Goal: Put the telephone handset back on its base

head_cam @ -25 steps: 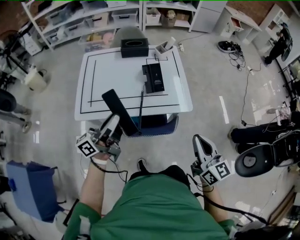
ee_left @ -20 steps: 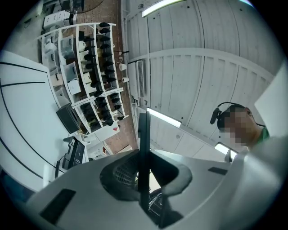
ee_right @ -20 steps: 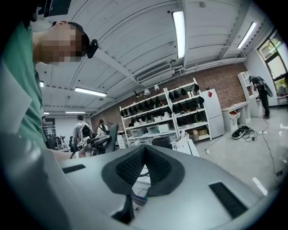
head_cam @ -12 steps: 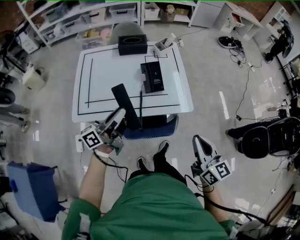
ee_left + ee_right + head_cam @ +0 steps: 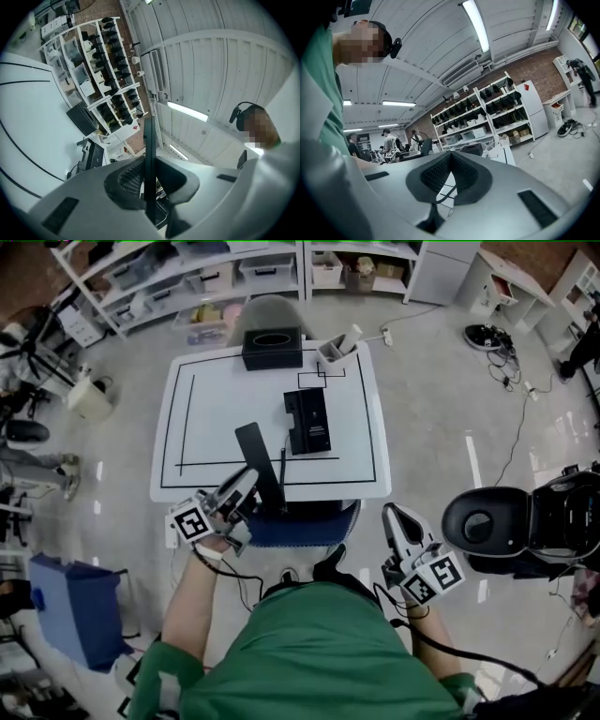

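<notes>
Long flat black telephone handset (image 5: 255, 454) – held in the air over the near edge of the tabletop, its far end reaching in toward the middle and its near end in the jaws. It is near the base and to its left, but not touching it.

Left gripper (image 5: 239, 491) – jaws clenched on the handset, which runs edge-on between them as a thin dark strip in the left gripper view.

Black rectangular telephone base (image 5: 307, 420) – lies flat a little right of the centre of the white tabletop (image 5: 220, 399), which is marked with black lines. Nothing rests on it.

Right gripper (image 5: 397, 526) – hangs low, off the near right corner of the tabletop. Its jaws are pressed together with nothing between them.

Black box (image 5: 272, 348) and small pale holder (image 5: 335, 350) – at the far edge.

Progress: the handset is picked up and carried close. Left to do, by my reading, are the last reach over the base, lining it up, setting it down and letting go.
</notes>
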A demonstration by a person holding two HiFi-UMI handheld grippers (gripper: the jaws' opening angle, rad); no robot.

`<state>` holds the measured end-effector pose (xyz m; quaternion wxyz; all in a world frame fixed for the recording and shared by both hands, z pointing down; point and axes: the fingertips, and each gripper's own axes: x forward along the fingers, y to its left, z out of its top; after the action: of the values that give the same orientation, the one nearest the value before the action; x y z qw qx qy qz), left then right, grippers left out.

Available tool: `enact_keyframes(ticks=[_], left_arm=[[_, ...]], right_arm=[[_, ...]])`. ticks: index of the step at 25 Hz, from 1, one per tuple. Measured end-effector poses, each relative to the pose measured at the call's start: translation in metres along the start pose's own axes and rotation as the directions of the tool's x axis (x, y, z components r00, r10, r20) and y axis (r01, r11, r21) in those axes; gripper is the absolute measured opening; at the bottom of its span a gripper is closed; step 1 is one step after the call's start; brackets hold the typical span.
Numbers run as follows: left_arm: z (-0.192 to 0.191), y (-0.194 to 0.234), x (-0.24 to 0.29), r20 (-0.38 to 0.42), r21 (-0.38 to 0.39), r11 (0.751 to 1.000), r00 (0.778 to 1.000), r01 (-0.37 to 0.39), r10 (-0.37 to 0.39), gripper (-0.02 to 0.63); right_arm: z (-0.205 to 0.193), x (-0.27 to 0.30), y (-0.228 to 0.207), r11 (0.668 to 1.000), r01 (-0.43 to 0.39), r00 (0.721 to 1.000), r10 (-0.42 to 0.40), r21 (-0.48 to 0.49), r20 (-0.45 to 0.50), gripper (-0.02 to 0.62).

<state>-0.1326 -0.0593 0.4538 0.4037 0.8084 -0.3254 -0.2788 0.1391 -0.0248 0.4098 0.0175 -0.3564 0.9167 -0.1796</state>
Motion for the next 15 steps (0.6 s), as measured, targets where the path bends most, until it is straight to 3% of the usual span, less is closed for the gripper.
enact_keyframes(ticks=[4, 9, 15], left_arm=[[0.001, 0.021, 0.029, -0.013, 0.027, 0.999, 1.000, -0.021, 0.021, 0.081], [0.000, 0.046, 0.055, -0.022, 0.008, 0.999, 0.999, -0.033, 0.033, 0.081], [0.003, 0.079, 0.081, -0.055, -0.023, 0.999, 0.998, -0.026, 0.024, 0.081]], right_arm=[[0.003, 0.020, -0.038, 0.999, -0.036, 0.999, 0.036, 0.009, -0.007, 0.011], [-0.009, 0.038, -0.066, 0.997, -0.067, 0.997, 0.069, 0.037, -0.045, 0.012], [-0.008, 0.042, -0.084, 0.999, -0.021, 0.998, 0.023, 0.040, -0.061, 0.011]])
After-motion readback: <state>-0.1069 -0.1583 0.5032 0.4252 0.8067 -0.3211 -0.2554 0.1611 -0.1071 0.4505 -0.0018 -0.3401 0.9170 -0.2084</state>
